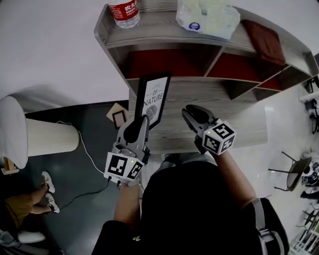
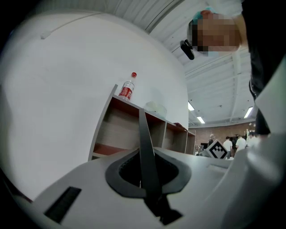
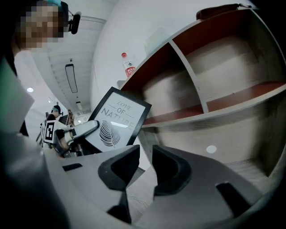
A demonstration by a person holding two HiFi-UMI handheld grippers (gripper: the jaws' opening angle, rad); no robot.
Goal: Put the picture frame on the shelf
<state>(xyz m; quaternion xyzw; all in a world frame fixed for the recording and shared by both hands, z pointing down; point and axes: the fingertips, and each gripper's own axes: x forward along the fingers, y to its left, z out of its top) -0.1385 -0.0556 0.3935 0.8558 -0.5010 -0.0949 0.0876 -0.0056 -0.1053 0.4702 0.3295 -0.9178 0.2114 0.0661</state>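
The picture frame [image 1: 153,98] is black-rimmed with a white print of a leaf and lettering. It stands upright in front of the shelf [image 1: 199,82], at the level of its lower open compartments. My left gripper [image 1: 143,119] is shut on the frame's lower edge. In the left gripper view the frame [image 2: 145,143] shows edge-on as a thin black strip pinched between the jaws. My right gripper [image 1: 191,115] hovers to the frame's right with nothing in it. In the right gripper view its jaws [image 3: 145,162] stand a little apart and empty, and the frame [image 3: 117,120] is off to the left.
On the shelf's top stand a red-labelled water bottle [image 1: 124,12], a tissue pack [image 1: 207,18] and a brown cloth [image 1: 264,40]. A small frame [image 1: 118,117] lies on the dark floor. A white round stand [image 1: 35,135] and another person's shoes [image 1: 48,191] are at the left.
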